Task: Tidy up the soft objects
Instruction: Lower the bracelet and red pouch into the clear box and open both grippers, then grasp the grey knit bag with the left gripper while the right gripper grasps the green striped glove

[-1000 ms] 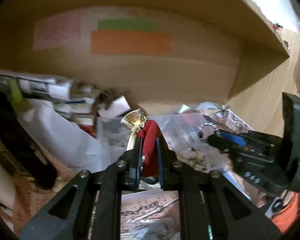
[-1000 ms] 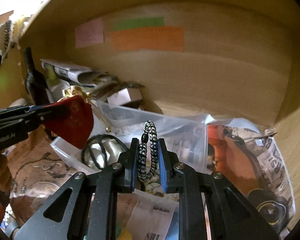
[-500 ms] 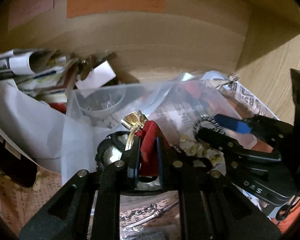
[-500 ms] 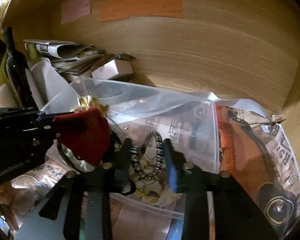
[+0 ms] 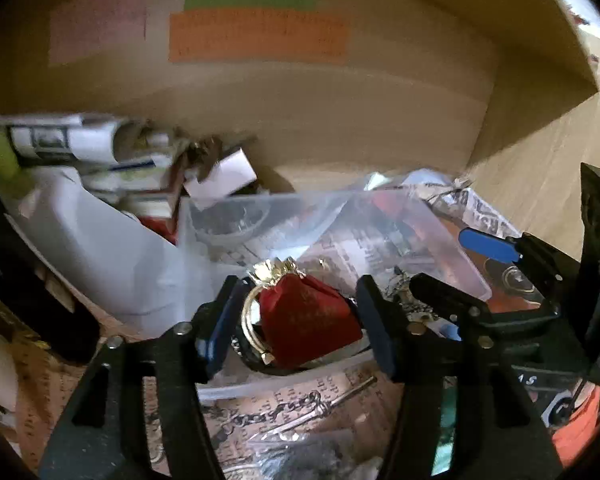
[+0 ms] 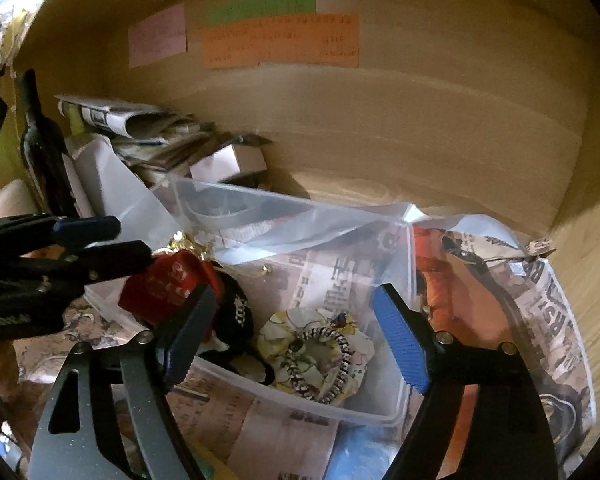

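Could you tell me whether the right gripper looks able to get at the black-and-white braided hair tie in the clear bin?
Probably yes. The right gripper has its jaws open directly above the braided hair tie, which lies uncovered on a floral scrunchie in the clear bin.

Both views are dim and warm-toned, with daylight entering only at an upper corner: far right in the left wrist view, far left in the right wrist view. Fisheye bending curves the back wall (image 5: 340, 120) and darkens the corners to black, and motion blur smears the notes (image 5: 256, 36) and the papers (image 5: 80, 144) at far left. Soft glare lies on the clear bin (image 6: 284, 216), and the near foreground stays in shadow.
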The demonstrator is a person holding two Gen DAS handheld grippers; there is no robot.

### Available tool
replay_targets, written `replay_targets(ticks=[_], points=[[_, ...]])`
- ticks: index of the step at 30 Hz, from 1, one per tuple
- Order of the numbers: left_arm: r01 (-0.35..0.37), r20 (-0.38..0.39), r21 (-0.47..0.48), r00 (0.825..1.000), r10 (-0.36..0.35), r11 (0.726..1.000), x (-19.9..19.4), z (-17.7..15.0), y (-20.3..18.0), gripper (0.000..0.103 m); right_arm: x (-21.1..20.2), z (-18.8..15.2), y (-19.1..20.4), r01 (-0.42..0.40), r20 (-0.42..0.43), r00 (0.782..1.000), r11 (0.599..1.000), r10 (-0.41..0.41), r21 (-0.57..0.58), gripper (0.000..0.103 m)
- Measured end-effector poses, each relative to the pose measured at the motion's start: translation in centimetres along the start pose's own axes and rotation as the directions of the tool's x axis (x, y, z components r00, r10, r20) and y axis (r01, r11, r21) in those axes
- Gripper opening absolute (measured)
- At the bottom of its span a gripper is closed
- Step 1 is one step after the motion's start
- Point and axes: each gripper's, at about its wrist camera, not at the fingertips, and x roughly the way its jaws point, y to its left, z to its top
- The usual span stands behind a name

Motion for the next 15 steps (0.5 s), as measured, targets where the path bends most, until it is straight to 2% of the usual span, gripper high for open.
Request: replay_targets(ticks=[4, 9, 15], points=[[-0.009, 0.056, 0.010, 0.998, 0.008, 1.000, -2.9, -0.2, 0.2, 0.078, -2.3, 0.2, 0.3, -0.014, 0.048, 0.999, 1.000, 0.015, -0.007, 0.082], [-0.013, 0.081, 0.028, 0.997, 0.011, 1.000, -5.5, -1.5, 0.4, 0.094, -5.3, -0.4, 1.0, -0.009, 0.102, 0.995, 0.999, 0.013, -0.039, 0.084], [-0.037, 0.039, 0.046, 0.999, 0.035, 0.998, -6.3, -4.2, 0.6, 0.097, -6.8, -2.2, 1.3, -0.016, 0.091, 0.996, 0.999, 0.020, -0.043, 0.084]])
